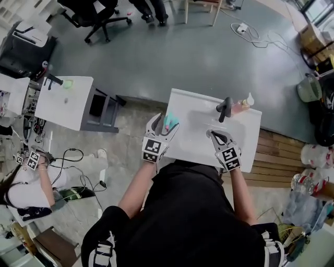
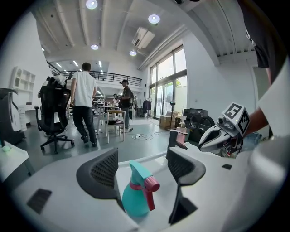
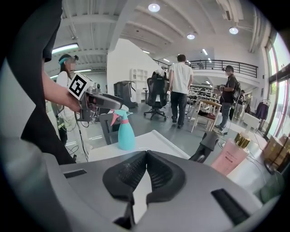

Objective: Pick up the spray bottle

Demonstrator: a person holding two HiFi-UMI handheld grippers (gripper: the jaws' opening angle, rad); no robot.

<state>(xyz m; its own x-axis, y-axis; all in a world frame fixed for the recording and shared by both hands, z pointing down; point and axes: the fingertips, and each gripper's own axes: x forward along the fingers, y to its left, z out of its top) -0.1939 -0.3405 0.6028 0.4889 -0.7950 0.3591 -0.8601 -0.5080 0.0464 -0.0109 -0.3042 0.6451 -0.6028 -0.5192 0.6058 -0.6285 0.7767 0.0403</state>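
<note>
Grey floor fills most of the room in the head view, with a black office chair (image 1: 96, 15) at the far side and a low white surface (image 1: 195, 146) directly in front of the person. On this surface, close to its left edge, stands the spray bottle (image 1: 169, 123), upright, with a teal body and a pink trigger. The left hand-held gripper (image 1: 166, 122) is at the bottle, and its jaws are spread wide. In the left gripper view the spray bottle (image 2: 136, 195) stands between the two jaws of this hand-held gripper (image 2: 142, 167), and a gap shows on each side, so the pads do not press on it and the bottle is not grasped. The right hand-held gripper (image 1: 214, 134) hovers over the middle of the surface, well apart from the spray bottle. In the right gripper view the tips of its jaws (image 3: 146, 158) are pressed together with nothing between them, so it is clenched and empty; the same view shows the spray bottle (image 3: 125, 131) upright near the surface corner. At the far right of the surface are a pink pump bottle (image 1: 241, 106) and, just beside it, a black angled object (image 1: 224, 108). Two people (image 2: 84, 104) walk in the background.
</note>
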